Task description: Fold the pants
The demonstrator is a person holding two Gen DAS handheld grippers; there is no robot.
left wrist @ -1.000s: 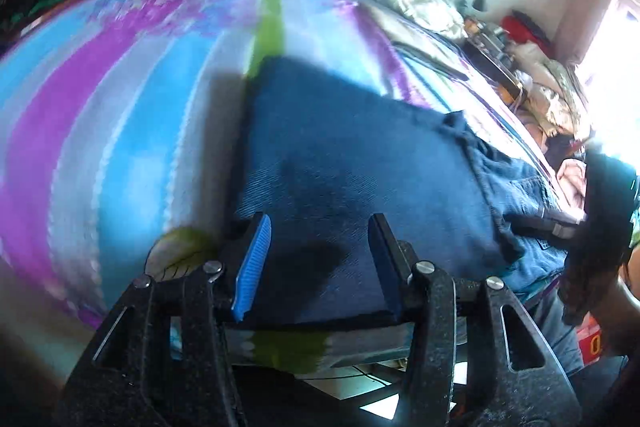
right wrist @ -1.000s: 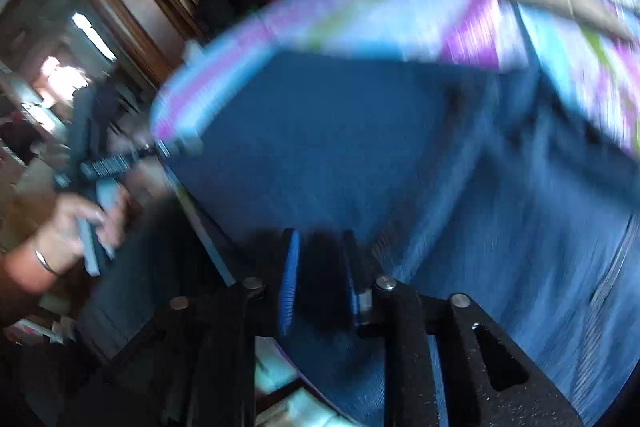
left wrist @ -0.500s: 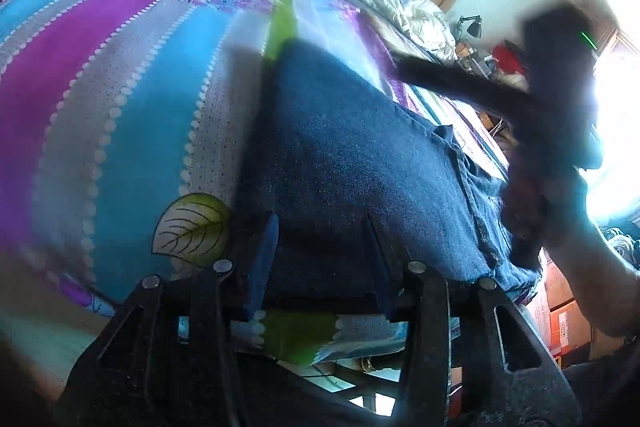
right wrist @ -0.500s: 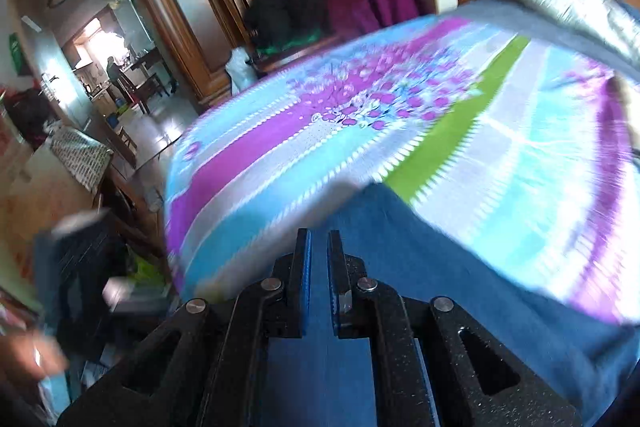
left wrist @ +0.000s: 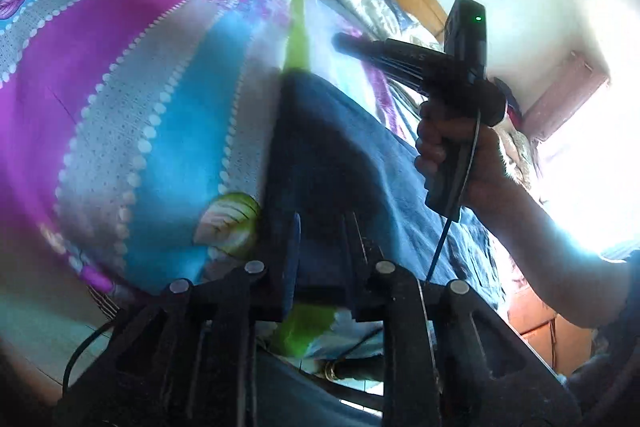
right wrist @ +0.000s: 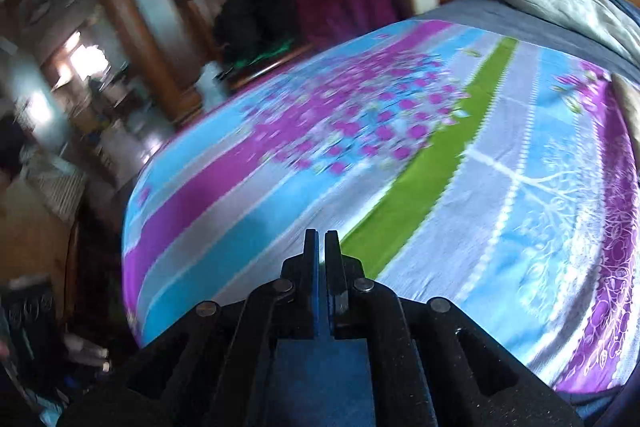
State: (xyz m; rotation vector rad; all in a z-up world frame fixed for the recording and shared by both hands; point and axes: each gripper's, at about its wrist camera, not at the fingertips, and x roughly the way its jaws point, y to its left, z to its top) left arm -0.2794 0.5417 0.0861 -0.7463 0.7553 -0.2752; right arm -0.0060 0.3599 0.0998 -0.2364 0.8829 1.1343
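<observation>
The pants [left wrist: 352, 163] lay folded on the striped bedspread [left wrist: 132, 99], near its front edge. The left gripper [left wrist: 322, 239] sat low at the near hem, its jaws standing wide with denim between them but not clamped. The right gripper [right wrist: 321, 247], held by a hand [left wrist: 452, 151] above the cloth, was pinched almost closed, and blue fabric appeared to be caught between its fingers. To fold well, the left should probably pin the hem while the right carried its edge across evenly, keeping the layers aligned.
</observation>
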